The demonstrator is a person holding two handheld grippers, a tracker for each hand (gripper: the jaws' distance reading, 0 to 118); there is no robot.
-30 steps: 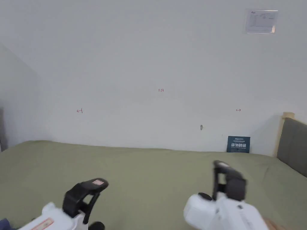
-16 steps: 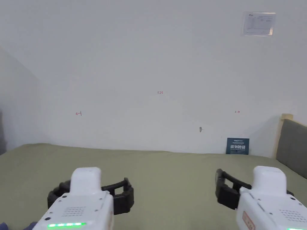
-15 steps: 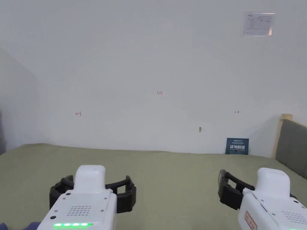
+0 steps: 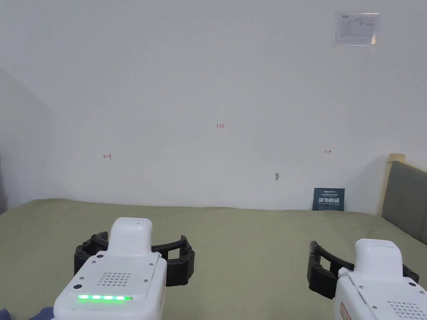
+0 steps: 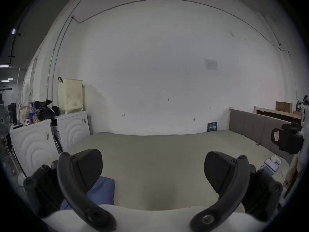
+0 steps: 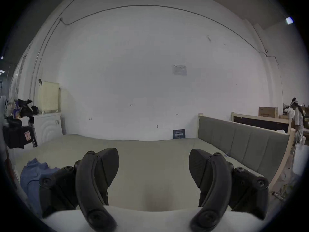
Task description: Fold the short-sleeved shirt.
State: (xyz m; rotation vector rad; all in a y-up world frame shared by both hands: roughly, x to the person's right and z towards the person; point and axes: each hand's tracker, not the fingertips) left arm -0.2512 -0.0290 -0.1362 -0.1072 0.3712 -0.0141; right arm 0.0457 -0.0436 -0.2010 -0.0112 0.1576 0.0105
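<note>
The blue shirt (image 5: 102, 190) lies crumpled on the green bed (image 4: 233, 233), at its near left edge. It is also the blue heap at the left of the right gripper view (image 6: 31, 173), and a corner of it peeks in at the bottom left of the head view (image 4: 41, 312). My left gripper (image 4: 134, 249) hovers level over the bed, open, with nothing between its jaws (image 5: 153, 168). The shirt sits low and left of it. My right gripper (image 4: 363, 264) hangs open and empty (image 6: 153, 165) farther right, well away from the shirt.
A grey padded headboard (image 4: 406, 200) bounds the bed on the right, and a white wall (image 4: 208, 104) runs behind it with a blue sign (image 4: 328, 198). White cabinets (image 5: 33, 143) and a cream basket (image 5: 70, 95) stand left. Phones (image 5: 271, 164) lie on the bed's right side. A person (image 6: 297, 118) stands far right.
Both grippers have come up from a tilted, low pose and now sit level, jaws pointing at the wall. Over the last half second they edged slightly forward.
</note>
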